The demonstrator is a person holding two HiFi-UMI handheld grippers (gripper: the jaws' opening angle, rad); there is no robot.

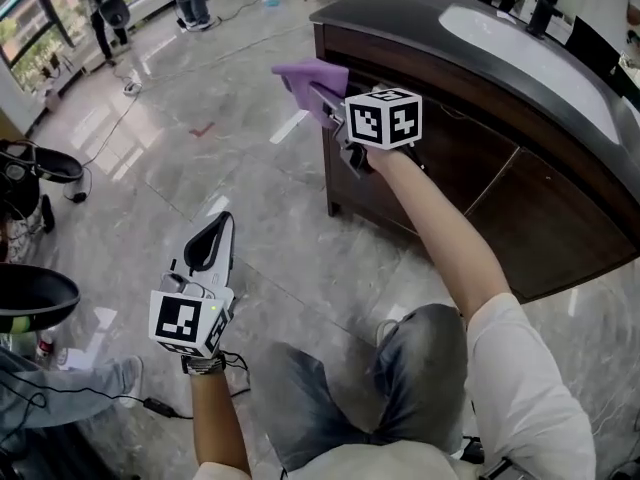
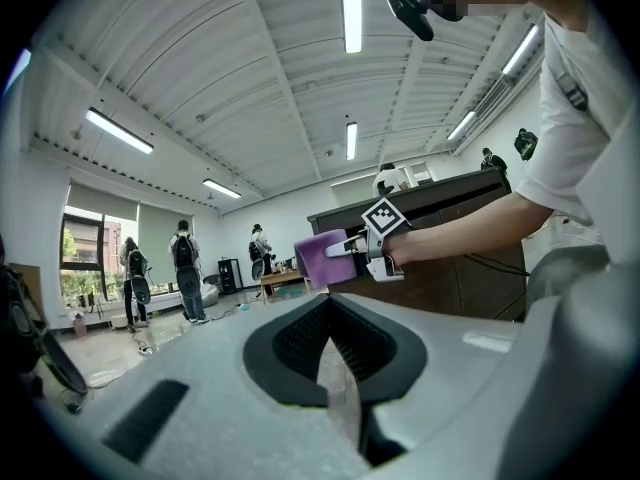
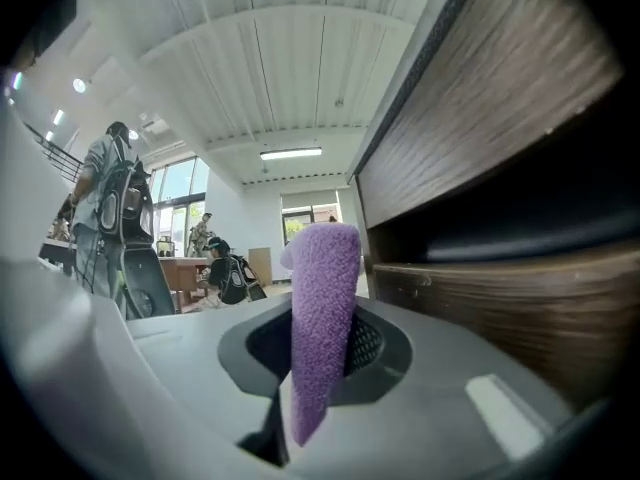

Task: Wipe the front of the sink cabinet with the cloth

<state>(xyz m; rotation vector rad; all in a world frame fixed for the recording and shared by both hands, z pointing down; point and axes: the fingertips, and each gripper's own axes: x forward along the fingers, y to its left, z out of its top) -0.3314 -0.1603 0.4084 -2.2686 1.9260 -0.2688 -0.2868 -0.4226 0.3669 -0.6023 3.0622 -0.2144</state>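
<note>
Cloth (image 1: 308, 78) clamped in right hand-held gripper (image 1: 330, 108), sink cabinet (image 1: 450, 158) partly cropped, left hand-held gripper (image 1: 212, 240) closed, empty.

sink cabinet (image 1: 450, 168): right end cut off at frame edge | cloth (image 1: 305, 76): gripped end hidden inside right hand-held gripper (image 1: 330, 106)

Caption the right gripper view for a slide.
Right gripper shut on the purple cloth, beside the dark wood cabinet.

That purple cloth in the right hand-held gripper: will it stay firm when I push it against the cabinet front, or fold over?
Probably floppy: the purple cloth stands up only as a folded wad pinched in the right hand-held gripper. Its fuzzy pile will likely drag on the cabinet front rather than slip.
</note>
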